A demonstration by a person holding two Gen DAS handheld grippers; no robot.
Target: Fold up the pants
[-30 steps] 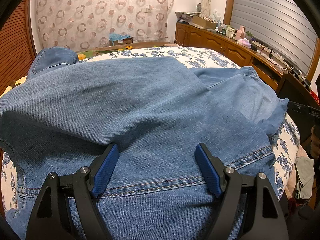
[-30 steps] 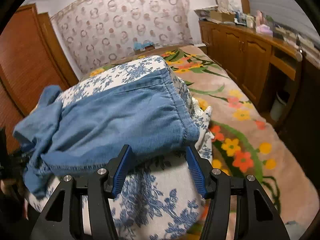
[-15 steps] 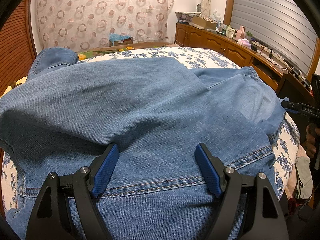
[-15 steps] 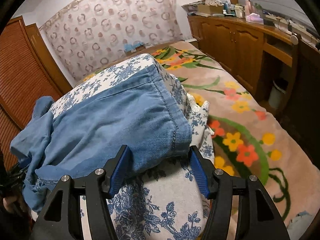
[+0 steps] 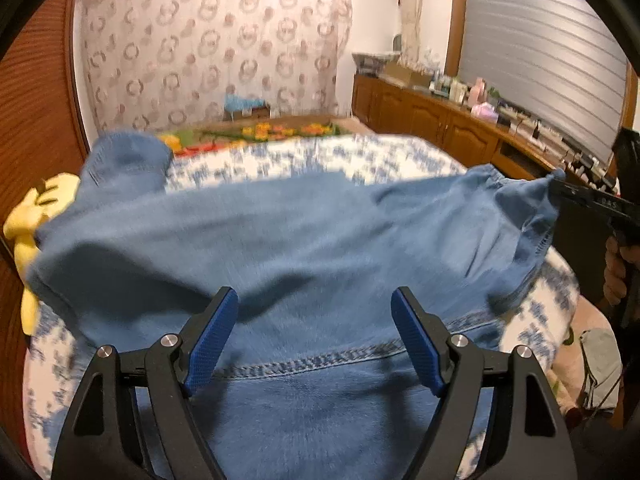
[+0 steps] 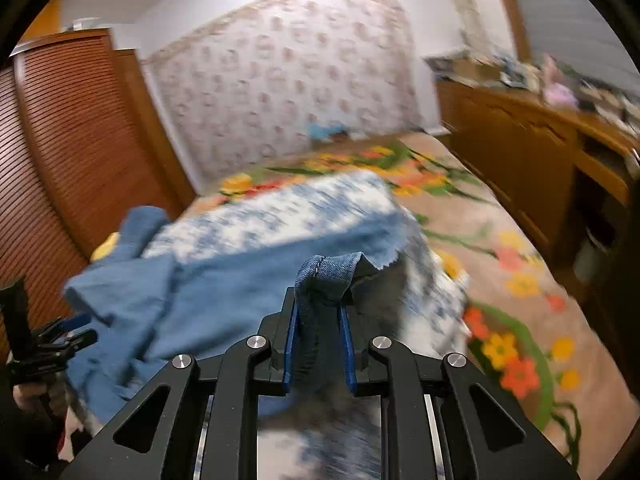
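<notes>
A blue-and-white floral quilt point(image 5: 320, 156) covers a raised mound, the landmark here. Beyond it lies a flowered blanket point(image 6: 516, 280) in orange, yellow and green, backed by a ring-patterned curtain point(image 5: 208, 48). To the quilt's right runs a wooden cabinet point(image 5: 440, 128) with cluttered top; to its left, a yellow plush toy point(image 5: 36, 208) beside slatted wooden doors point(image 6: 60, 152).

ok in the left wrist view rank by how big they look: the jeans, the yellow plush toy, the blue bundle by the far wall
1. jeans, by far the largest
2. yellow plush toy, partly hidden
3. blue bundle, smallest, though it sits far from the camera, so its true size is unsure
</notes>
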